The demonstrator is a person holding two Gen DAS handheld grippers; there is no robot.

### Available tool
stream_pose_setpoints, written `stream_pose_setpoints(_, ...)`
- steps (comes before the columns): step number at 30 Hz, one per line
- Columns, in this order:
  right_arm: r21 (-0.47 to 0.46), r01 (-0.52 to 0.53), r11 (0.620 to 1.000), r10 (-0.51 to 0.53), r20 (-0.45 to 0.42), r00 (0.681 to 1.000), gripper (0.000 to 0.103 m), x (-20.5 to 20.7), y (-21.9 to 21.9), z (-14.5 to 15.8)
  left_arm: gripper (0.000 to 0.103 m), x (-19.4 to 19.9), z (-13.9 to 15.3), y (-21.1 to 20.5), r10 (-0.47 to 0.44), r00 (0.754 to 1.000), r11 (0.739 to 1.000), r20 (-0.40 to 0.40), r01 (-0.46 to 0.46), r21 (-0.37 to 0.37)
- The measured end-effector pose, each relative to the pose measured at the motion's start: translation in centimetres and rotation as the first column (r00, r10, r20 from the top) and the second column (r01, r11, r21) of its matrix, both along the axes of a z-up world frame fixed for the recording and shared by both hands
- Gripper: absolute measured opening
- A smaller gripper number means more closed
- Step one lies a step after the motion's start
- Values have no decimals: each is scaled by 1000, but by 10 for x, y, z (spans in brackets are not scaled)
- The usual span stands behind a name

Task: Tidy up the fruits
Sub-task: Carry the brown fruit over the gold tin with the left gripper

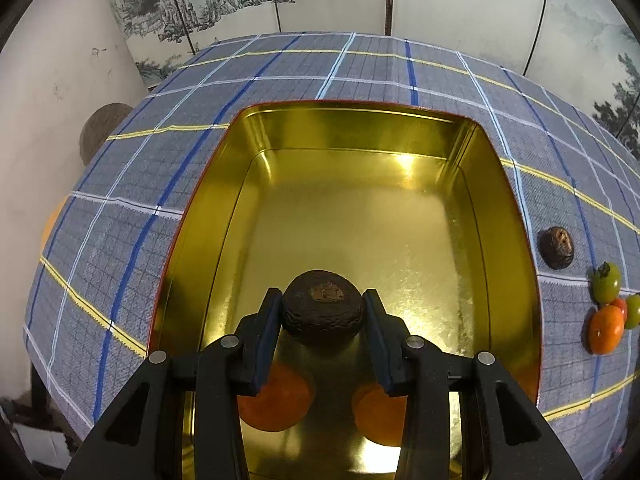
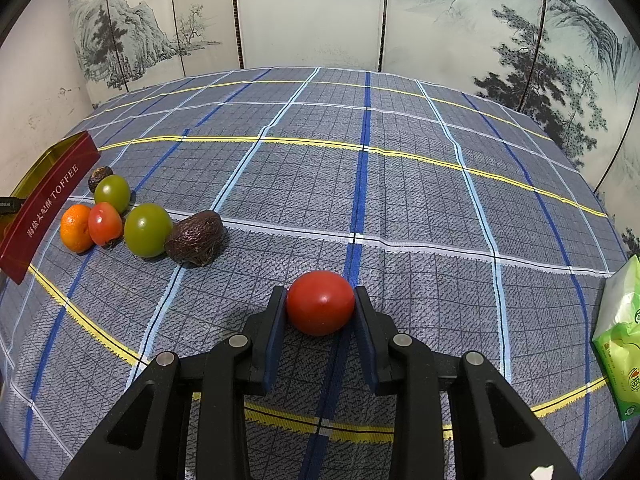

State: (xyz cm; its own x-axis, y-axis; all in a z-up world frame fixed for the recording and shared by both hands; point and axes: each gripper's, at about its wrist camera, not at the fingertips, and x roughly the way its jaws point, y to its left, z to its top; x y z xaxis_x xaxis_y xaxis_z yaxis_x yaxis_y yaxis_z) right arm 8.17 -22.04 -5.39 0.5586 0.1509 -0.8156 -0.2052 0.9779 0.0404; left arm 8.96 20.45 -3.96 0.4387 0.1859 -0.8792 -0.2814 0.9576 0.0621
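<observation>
A bench under grey-blue plaid cloth stands before painted landscape screens. Left tongs grip a wrinkled dark-brown fruit over the gold tin; right tongs clasp a red tomato.

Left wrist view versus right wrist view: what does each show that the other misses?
Only the left wrist view shows the gold tin's inside, two orange fruits in it, and the left gripper holding a dark wrinkled fruit. Only the right wrist view shows the right gripper holding a red tomato, and a green packet. Both show the plaid cloth and the loose fruit cluster.
</observation>
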Motion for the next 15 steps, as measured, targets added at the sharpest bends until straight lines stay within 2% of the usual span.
stream_pose_setpoints(7, 0, 0, 1000, 0, 0, 1000, 30, 0, 0, 0, 42, -4, -5, 1, 1, 1000, 1000, -6, -1, -11)
stream_pose_setpoints(15, -1, 0, 1000, 0, 0, 1000, 30, 0, 0, 0, 42, -4, -5, -2, -7, 1000, 1000, -8, 7, 10)
